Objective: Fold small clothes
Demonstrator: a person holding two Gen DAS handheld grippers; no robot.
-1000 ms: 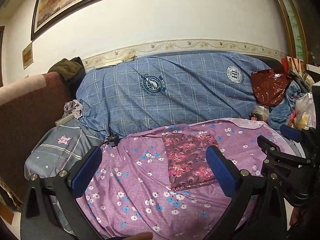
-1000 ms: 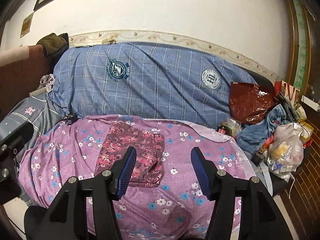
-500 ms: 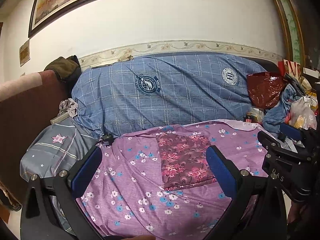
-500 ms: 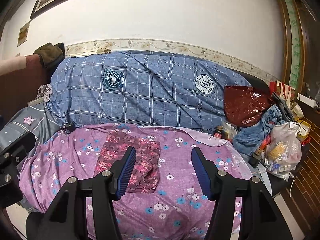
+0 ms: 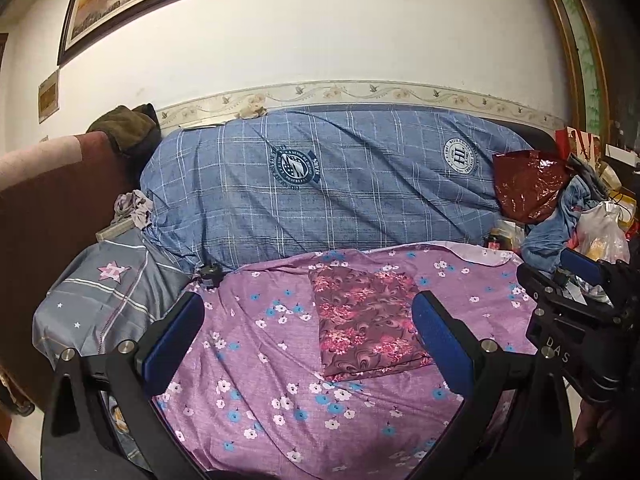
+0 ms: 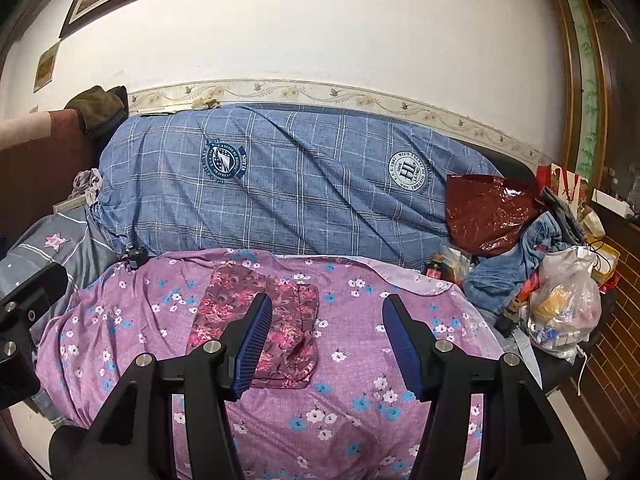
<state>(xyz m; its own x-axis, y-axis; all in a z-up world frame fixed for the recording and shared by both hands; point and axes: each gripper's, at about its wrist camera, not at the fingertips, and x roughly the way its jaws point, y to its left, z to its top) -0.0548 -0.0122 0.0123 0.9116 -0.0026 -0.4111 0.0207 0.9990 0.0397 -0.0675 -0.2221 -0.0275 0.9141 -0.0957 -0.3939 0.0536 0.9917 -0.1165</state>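
Beyond open jaws (both), folded garment

Surface: purple floral sheet spread over a sofa or bed, wrinkled.
On it, centre: folded maroon floral cloth, lying flat.
Back edge: blue plaid cover rising behind the sheet.
Left edge: grey striped star cloth, touching the sheet.
Right edge: crumpled denim, white plastic bag.
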